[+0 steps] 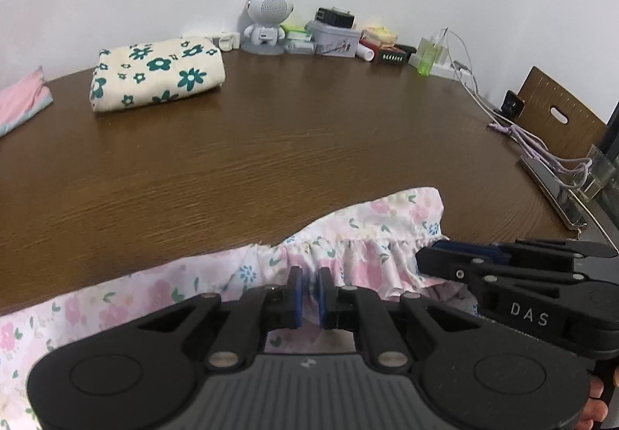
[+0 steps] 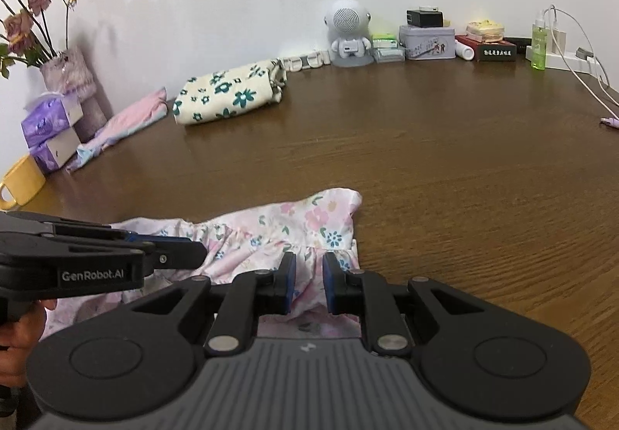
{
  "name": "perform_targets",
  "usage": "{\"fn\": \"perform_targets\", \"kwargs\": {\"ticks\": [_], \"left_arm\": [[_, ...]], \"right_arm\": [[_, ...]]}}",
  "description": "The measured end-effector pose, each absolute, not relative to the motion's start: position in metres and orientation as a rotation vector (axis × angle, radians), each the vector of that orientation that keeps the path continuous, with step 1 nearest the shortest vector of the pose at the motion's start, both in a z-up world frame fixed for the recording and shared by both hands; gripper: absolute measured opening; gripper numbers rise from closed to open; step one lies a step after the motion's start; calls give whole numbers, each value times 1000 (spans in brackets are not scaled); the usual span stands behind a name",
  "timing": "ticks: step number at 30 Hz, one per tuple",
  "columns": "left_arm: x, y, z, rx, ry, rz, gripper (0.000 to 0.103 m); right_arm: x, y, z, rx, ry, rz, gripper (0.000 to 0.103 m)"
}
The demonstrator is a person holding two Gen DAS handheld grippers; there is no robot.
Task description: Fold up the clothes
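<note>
A pink floral garment (image 1: pixel 348 236) with a gathered ruffle lies at the near edge of the brown wooden table (image 1: pixel 309 144). My left gripper (image 1: pixel 309 289) is shut on its ruffled part, with fabric pinched between the blue pads. In the right wrist view the same garment (image 2: pixel 309 217) ends in a corner pointing right. My right gripper (image 2: pixel 309 275) is shut on the ruffle near that corner, cloth bunched in the narrow gap. Each gripper shows side-on in the other's view: the right gripper (image 1: pixel 419 260) and the left gripper (image 2: pixel 201 254), close beside each other.
A folded cream cloth with green flowers (image 2: pixel 228 95) and a pink folded cloth (image 2: pixel 123 120) lie at the far left. A robot-shaped speaker (image 2: pixel 350 31), tin (image 2: pixel 427 41), boxes and green bottle (image 2: pixel 538 43) line the wall. Tissue packs (image 2: pixel 50 128), yellow mug (image 2: pixel 21 180), cables (image 1: pixel 541 147), chair (image 1: pixel 557 113).
</note>
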State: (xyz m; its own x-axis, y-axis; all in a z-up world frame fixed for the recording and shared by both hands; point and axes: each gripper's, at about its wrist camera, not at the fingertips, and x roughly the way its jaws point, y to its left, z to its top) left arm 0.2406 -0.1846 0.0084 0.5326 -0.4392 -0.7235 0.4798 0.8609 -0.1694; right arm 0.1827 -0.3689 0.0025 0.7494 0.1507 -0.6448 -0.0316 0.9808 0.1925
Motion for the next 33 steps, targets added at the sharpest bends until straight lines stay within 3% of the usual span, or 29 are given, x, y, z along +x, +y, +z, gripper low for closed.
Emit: {"fn": "perform_targets", "kwargs": {"ticks": [15, 21, 33], "left_arm": [[239, -153, 34, -24, 789, -498, 8], [248, -153, 15, 3, 859, -477, 8], [242, -131, 31, -55, 772, -478, 7]], "right_arm": [[172, -377, 16, 230, 603, 124, 16], [182, -366, 6, 181, 671, 109, 16], [181, -369, 4, 190, 690, 106, 17]]}}
